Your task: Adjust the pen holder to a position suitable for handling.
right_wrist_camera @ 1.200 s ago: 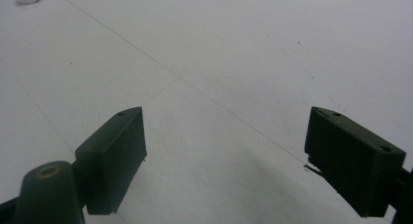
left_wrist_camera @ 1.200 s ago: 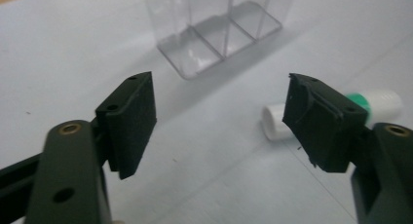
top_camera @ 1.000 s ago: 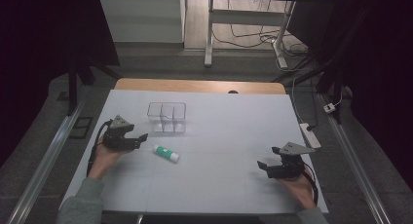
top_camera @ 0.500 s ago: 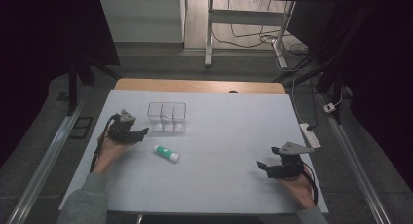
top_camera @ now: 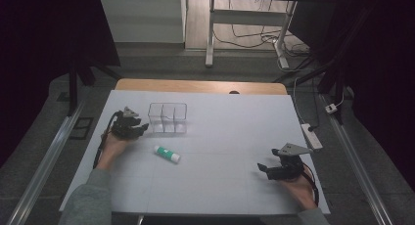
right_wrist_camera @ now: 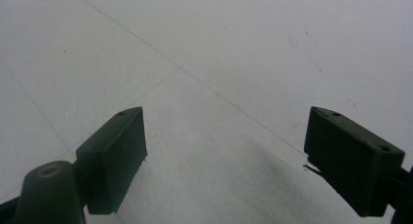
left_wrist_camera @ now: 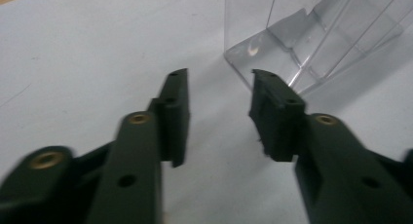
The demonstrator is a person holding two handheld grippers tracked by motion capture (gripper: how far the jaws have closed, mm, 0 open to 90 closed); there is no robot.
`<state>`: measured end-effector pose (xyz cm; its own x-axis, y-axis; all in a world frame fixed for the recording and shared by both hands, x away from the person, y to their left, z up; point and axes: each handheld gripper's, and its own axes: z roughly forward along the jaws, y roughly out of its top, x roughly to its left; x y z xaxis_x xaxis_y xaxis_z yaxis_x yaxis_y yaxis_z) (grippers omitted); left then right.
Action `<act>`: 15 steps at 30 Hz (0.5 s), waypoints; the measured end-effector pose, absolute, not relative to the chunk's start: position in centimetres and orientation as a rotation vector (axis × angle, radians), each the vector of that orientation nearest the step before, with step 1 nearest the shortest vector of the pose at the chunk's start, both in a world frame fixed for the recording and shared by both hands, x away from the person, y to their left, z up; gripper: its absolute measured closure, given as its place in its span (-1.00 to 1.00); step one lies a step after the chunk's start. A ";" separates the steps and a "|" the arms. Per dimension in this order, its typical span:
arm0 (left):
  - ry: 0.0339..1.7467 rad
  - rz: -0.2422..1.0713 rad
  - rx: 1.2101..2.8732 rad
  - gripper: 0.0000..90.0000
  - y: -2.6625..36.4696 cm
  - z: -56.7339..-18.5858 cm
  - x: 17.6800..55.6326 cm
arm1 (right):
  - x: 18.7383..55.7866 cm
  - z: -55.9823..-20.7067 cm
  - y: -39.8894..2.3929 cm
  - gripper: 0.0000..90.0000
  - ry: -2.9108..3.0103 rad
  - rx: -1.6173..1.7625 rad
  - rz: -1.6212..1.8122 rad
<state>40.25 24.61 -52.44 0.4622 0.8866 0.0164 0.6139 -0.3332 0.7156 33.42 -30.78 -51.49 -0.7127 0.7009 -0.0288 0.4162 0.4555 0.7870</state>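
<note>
A clear plastic organizer (top_camera: 168, 118) with three compartments stands on the white table sheet (top_camera: 220, 137). My left gripper (top_camera: 141, 130) rests just left of it. In the left gripper view the organizer's near corner (left_wrist_camera: 272, 48) is just beyond the jaw tips. The left gripper (left_wrist_camera: 219, 80) has just been closing; a gap is left and nothing lies between the jaws. A white glue stick with a green cap (top_camera: 167, 154) lies in front of the organizer, away from both grippers. My right gripper (top_camera: 264, 168) sits at the near right, its jaws wide over bare sheet (right_wrist_camera: 224, 131).
A strip of wooden tabletop (top_camera: 195, 85) shows beyond the white sheet. A white power strip (top_camera: 311, 136) lies off the table's right edge. Metal rails run along both sides, and a desk frame with cables stands on the floor behind.
My left hand has moved away from the person and rightward, closer to the organizer, and its jaws have narrowed. The right hand, the glue stick and the organizer have stayed put.
</note>
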 end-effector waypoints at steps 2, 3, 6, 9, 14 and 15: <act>1.233 0.547 2.066 0.58 24.5 -52.4 40.3 | 33.4 -51.5 -30.8 -0.66 2.360 0.946 1.128; 1.221 0.550 2.072 0.85 24.4 -52.4 40.3 | 33.4 -51.5 -30.8 -0.66 2.361 0.946 1.124; 1.193 0.553 2.070 0.98 24.3 -52.2 40.4 | 33.4 -51.5 -30.8 -0.64 2.365 0.946 1.126; 1.173 0.548 2.070 0.98 24.1 -52.0 40.6 | 33.4 -51.5 -30.8 -0.64 2.364 0.946 1.125; 1.191 0.527 2.042 0.98 23.6 -51.8 41.1 | 33.4 -51.4 -30.9 -0.63 2.366 0.945 1.121; 1.200 0.526 2.040 0.98 23.6 -51.8 41.2 | 33.4 -51.4 -30.9 -0.63 2.365 0.947 1.121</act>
